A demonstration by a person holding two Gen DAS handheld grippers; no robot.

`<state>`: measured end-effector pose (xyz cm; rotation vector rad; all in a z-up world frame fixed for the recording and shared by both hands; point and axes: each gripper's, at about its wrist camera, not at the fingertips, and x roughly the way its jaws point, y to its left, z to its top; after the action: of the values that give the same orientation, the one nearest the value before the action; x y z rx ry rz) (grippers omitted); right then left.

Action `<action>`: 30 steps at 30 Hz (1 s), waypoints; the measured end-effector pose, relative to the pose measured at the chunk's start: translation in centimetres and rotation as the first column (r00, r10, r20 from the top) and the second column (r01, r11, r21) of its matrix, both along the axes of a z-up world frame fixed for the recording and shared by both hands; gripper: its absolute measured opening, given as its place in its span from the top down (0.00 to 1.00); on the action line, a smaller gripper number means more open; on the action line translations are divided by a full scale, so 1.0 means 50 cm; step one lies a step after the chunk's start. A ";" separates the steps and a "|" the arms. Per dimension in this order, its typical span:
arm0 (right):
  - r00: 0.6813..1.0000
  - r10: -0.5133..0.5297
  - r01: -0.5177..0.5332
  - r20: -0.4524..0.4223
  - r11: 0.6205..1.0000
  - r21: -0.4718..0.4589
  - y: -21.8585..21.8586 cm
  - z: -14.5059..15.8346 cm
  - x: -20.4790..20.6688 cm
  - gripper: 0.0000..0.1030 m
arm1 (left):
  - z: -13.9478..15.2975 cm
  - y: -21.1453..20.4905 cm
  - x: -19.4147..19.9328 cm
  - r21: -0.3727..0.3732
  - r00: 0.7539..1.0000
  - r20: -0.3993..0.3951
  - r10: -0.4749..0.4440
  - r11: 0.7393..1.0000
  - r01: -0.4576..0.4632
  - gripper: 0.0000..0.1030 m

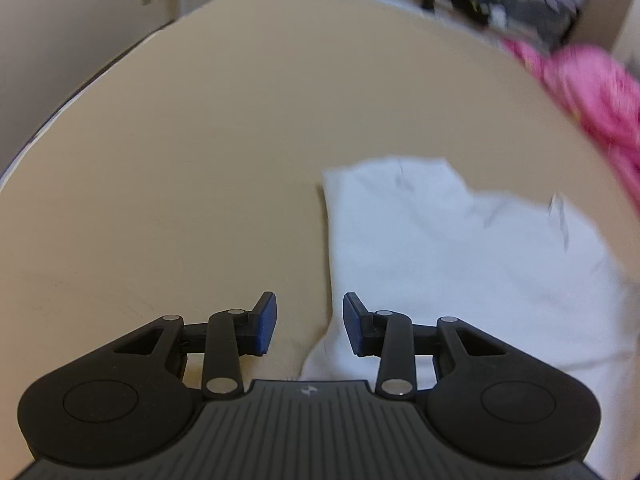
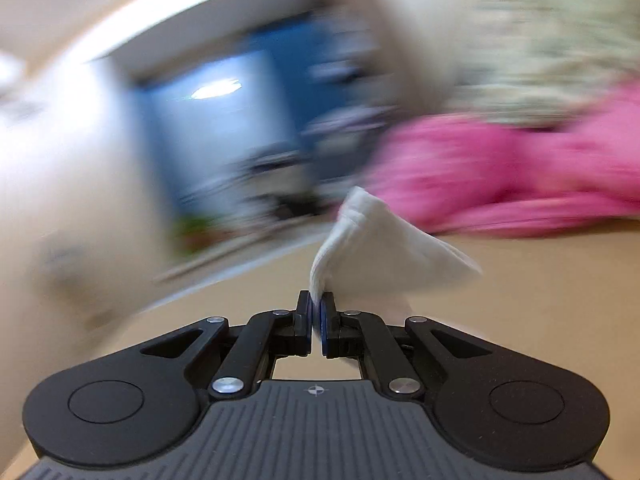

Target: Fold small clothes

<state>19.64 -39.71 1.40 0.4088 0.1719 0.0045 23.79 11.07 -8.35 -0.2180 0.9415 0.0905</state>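
Here the white garment (image 1: 460, 264) lies flat on the tan table (image 1: 200, 140), filling the lower right of the left wrist view, with one straight edge running down the middle of the frame. In the right wrist view a corner of that white cloth (image 2: 380, 248) stands up in the centre, pinched between the right tongs (image 2: 316, 316), whose jaws are pressed together on only a thin bit of fabric near the tips. That shallow bite is the chief risk, as I judge it: a quick pull could draw the corner out and let the fold drop half made. The heavy blur across the background of that view suggests fast motion, which would make such a slip more likely and could drag the whole garment across the table instead of turning it over. The left tongs (image 1: 310, 322) are spread with nothing between them, hovering above the garment's lower left edge near the bottom of the frame; they pin nothing down, so the cloth has no anchor against sliding or bunching. A pink garment (image 1: 592, 96) lies heaped at the upper right of the left view and across the right of the other; a wide sweep of the lifted corner could brush into it. A pale patterned cloth (image 2: 560, 48) sits behind, too blurred to identify.
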 end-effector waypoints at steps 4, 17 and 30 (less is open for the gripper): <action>0.898 0.417 -0.408 -0.141 0.909 0.090 0.324 -0.073 0.012 0.78 | 0.021 0.041 -0.010 -0.120 0.999 0.039 0.034 0.992 -0.029 0.74; 0.771 0.408 -0.471 -0.489 0.882 -0.006 0.167 -0.075 -0.171 0.72 | -0.047 0.022 0.031 -0.388 0.999 -0.044 -0.028 0.922 0.009 0.74; 0.864 0.136 -0.126 -0.484 0.991 0.052 -0.009 -0.161 -0.141 0.70 | -0.032 -0.036 0.017 -0.216 1.000 0.004 0.001 0.976 0.000 0.92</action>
<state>12.57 -40.14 -6.64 0.4101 0.7020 0.0372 24.62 9.29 -9.93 -0.4190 0.9475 -0.0120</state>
